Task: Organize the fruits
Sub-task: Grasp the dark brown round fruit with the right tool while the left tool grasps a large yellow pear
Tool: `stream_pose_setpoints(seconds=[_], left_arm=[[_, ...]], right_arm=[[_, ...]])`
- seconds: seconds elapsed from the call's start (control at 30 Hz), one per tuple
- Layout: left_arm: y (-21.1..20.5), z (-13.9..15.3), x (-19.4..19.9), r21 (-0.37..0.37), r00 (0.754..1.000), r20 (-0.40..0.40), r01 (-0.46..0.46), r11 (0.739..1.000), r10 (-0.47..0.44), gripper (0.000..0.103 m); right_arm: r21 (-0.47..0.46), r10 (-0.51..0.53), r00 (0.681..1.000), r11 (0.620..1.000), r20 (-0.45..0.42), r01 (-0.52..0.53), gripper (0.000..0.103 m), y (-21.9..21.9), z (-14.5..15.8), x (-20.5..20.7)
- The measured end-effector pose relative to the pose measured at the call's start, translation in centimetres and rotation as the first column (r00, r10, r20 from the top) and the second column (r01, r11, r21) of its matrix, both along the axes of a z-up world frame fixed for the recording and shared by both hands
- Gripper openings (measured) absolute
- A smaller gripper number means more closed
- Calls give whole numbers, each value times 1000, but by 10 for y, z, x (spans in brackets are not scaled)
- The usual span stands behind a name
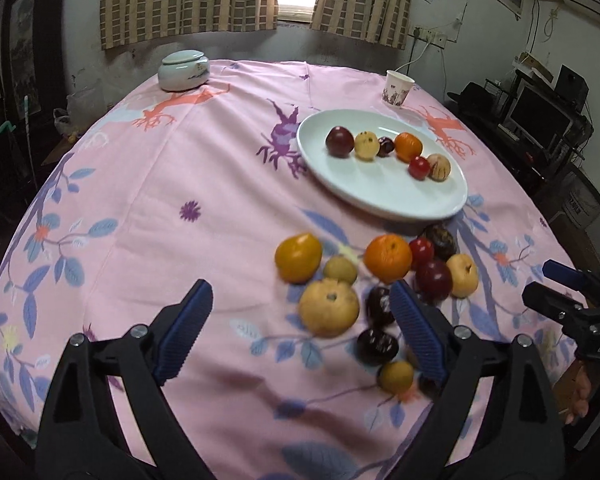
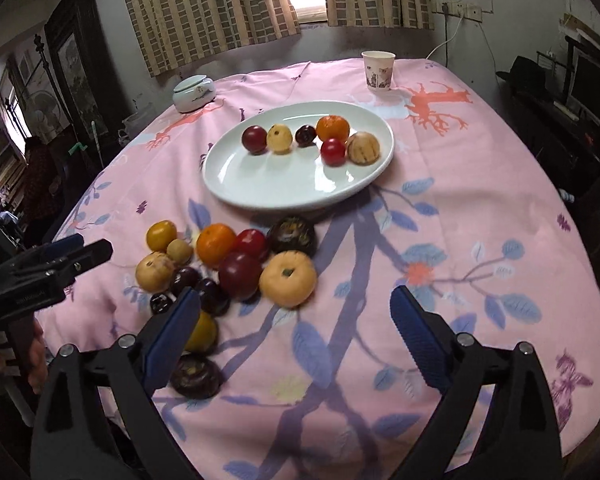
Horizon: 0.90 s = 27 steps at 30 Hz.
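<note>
Both tongs, L (image 1: 300,312) & R (image 2: 296,320), wide open, empty, over cloth (image 2: 480,184) nr loose fruit pile (image 2: 228,260).

So six fruits sit on the plate (image 2: 260,188), loose pile of fruit (image 2: 228,264) just in front of it, cup (image 2: 378,71) and lidded jar (image 2: 193,93) behind.

The table (image 2: 480,184), covered with a pink flowered cloth, carries a white oval plate (image 2: 260,188), a loose heap of fruits (image 2: 236,264) near it, a paper cup (image 2: 378,70) and a lidded ceramic jar (image 2: 193,94).
</note>
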<state>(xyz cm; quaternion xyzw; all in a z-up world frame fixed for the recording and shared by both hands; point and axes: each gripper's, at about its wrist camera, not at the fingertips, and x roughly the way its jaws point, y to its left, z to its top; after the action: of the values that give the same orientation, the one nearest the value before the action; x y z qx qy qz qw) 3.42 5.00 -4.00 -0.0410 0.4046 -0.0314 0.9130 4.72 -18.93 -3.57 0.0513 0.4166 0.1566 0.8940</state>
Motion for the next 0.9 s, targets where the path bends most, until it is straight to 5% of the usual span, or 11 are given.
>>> stream_pose_setpoints(seconds=[0.1, 0.27, 0.33, 0.37, 0.6, 0.7, 0.9], left_arm=[[10, -9, -17, 26, 1000, -23, -16, 1000, 17, 92], [23, -12, -32, 23, 998, -28, -47, 999, 48, 92], [24, -13, -33, 13, 998, -33, -48, 999, 48, 92], [24, -13, -34, 15, 998, -34, -45, 999, 46, 92], [22, -12, -39, 23, 999, -28, -38, 999, 38, 92], [23, -15, -38, 17, 998, -40, -40, 999, 40, 92], [17, -23, -24, 72, 999, -30, -35, 997, 38, 92]], right_arm=[[39, 42, 998, 998, -45, -40, 96, 13, -10, -15], [-23, 132, 988, 991, -74, -134, 96, 42, -22, -33], [-34, 185, 978, 981, -99, -189, 71, 56, -29, -37], [-39, 203, 972, 977, -119, -208, 66, 61, -33, -37], [-60, 211, 967, 973, -139, -221, 56, 73, -43, -32], [-59, 219, 960, 971, -174, -232, 43, 77, -51, -27], [-93, 202, 969, 972, -140, -216, 42, 73, -43, -32]])
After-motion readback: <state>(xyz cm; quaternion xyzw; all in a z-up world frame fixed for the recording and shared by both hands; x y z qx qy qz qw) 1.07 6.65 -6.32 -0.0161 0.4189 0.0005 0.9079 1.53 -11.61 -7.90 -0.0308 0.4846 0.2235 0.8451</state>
